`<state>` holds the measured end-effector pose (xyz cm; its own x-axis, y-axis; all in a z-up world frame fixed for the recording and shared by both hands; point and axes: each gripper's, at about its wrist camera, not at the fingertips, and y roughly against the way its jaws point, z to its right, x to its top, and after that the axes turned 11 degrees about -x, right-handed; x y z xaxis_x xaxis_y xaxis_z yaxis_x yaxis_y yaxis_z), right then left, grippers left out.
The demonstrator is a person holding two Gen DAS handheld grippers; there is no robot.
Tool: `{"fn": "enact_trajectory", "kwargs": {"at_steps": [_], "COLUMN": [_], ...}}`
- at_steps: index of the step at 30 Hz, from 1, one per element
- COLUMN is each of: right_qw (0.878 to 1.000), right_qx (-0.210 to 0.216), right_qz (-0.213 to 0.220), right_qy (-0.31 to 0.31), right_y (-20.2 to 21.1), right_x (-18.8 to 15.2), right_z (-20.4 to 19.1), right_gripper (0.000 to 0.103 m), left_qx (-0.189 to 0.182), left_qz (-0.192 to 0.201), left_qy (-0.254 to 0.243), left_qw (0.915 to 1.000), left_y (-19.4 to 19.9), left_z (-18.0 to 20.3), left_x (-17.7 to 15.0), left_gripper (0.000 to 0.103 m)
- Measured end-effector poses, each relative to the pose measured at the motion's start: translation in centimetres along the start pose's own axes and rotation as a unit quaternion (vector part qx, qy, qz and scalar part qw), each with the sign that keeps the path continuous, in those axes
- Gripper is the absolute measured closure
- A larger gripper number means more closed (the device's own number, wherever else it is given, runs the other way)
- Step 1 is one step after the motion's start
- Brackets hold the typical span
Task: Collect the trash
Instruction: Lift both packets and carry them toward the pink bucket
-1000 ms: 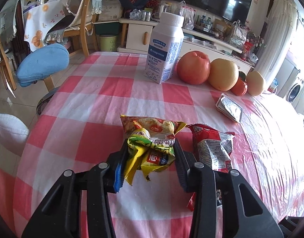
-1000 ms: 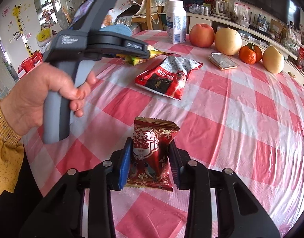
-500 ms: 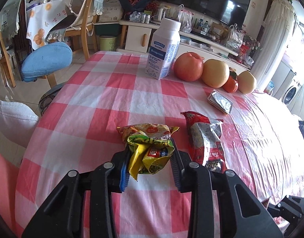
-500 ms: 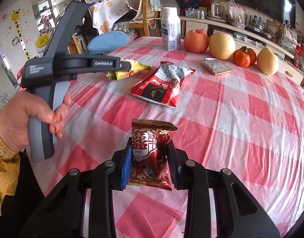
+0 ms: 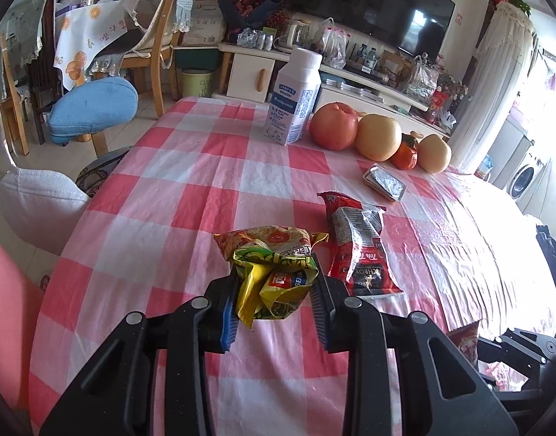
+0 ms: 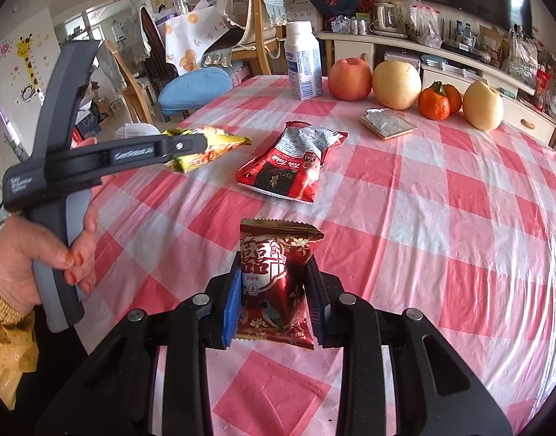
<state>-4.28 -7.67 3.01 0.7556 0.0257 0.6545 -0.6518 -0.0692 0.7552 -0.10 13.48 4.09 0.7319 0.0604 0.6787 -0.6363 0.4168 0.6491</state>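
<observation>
The left gripper's fingers clench a crumpled yellow wrapper, lifted clear above the checked bench. The right gripper pinches a dark red snack packet upright over the bench, while a red and silver bag lies flat farther in, near the fruit.

Home living-dining room, checked tablecloth, fruit row at far table edge, wall television, wooden chairs, washing machine
</observation>
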Motion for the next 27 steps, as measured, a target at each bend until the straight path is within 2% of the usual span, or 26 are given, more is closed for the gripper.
{"fn": "enact_trajectory", "kwargs": {"at_steps": [5,16,27], "right_qw": [1.000,1.000,1.000], "right_qx": [0.014,0.012,0.006], "right_qz": [0.013,-0.002,0.008], "right_qy": [-0.008,-0.027,-0.020], "right_y": [0.6,0.5,1.1], "right_x": [0.0,-0.1,1.3], "right_z": [0.0,-0.1,-2.5], "right_gripper": [0.070,0.070,0.070], "left_qx": [-0.009,-0.011,-0.006], "left_qz": [0.011,0.041,0.070], "left_qy": [0.009,0.027,0.048], "left_qw": [0.9999,0.9987,0.9963], "left_y": [1.6,4.5,7.1], "left_z": [0.0,-1.2,-3.3], "left_x": [-0.7,-0.6,0.0], "left_gripper": [0.068,0.068,0.068]}}
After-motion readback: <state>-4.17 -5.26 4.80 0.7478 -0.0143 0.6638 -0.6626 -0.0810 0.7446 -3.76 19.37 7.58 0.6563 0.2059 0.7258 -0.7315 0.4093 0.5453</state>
